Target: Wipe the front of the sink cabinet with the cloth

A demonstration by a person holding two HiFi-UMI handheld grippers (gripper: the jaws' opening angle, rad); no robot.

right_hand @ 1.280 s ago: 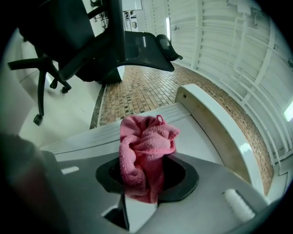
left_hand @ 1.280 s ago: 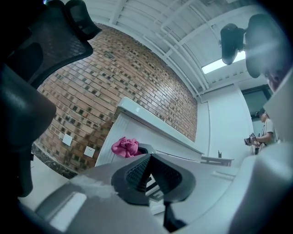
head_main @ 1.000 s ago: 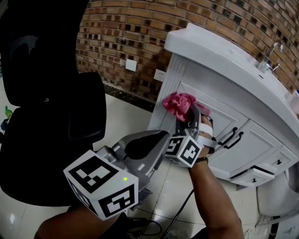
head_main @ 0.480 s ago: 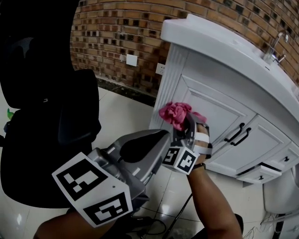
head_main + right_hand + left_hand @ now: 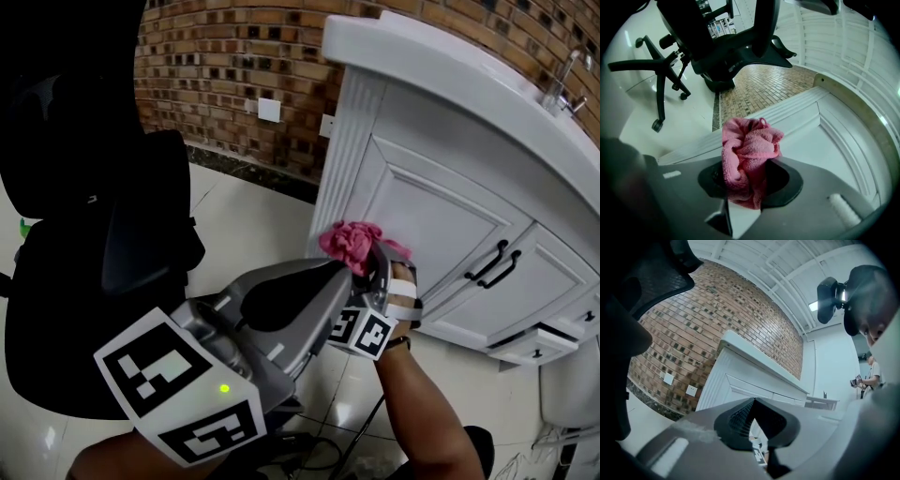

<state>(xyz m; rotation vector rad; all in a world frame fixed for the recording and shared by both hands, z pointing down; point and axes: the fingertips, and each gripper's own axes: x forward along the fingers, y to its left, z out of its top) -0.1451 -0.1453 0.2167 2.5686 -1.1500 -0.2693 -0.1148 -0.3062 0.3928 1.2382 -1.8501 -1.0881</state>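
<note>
Cloth [image 5: 352, 242] [image 5: 747, 159], pink and bunched, is clenched between the fingers of the right gripper [image 5: 367, 261] [image 5: 745, 187]. The wad meets the front of the sink cabinet [image 5: 441, 216] at the lower left corner of its left door panel; contact looks likely. Left gripper [image 5: 323, 272] [image 5: 757, 427] sits short of the cabinet front, low and left of the cloth, fingers closed together on nothing. Black door handles [image 5: 497, 262] lie right of the cloth. Black office chair [image 5: 94, 234] stands left of the cabinet, brick wall [image 5: 234, 56] behind it.
</note>
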